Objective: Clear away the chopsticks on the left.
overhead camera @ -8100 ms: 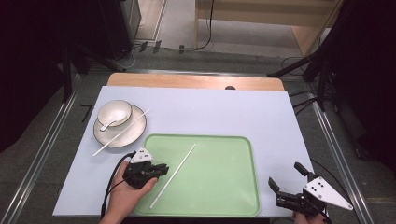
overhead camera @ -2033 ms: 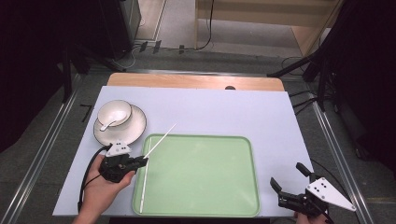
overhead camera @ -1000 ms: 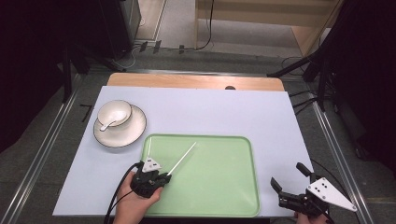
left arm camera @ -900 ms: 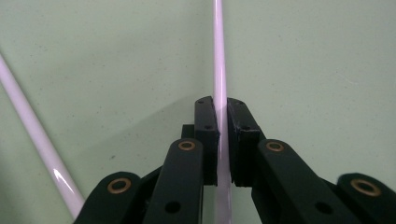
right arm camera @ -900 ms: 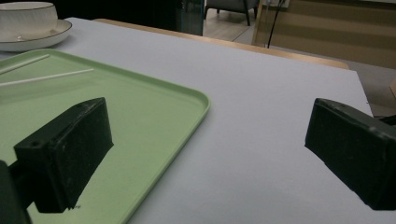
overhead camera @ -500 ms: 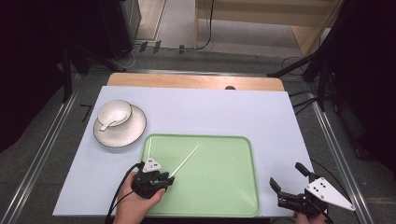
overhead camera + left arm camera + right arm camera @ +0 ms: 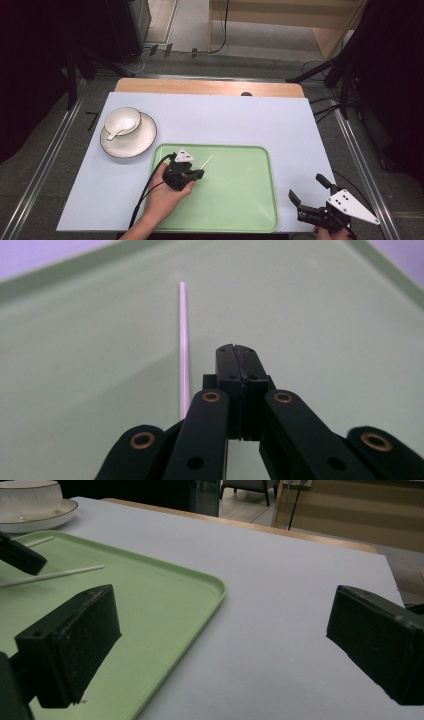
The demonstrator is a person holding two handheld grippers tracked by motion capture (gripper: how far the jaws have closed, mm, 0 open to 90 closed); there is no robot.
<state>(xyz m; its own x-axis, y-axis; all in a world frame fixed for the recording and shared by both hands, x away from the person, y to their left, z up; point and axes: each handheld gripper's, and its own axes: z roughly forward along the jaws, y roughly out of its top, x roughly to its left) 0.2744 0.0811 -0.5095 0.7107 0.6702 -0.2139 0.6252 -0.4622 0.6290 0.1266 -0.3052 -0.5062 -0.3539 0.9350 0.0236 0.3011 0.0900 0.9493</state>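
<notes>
One thin white chopstick (image 7: 183, 347) is what I'm working, lying along the green tray (image 7: 240, 210) on the bench, just beside my left gripper (image 7: 236, 351), whose jaws are pressed together with nothing between them. I judge it light, stiff and slippery; I'd pinch mid-length. My right gripper (image 7: 220, 640) hangs wide apart off the tray's corner.
</notes>
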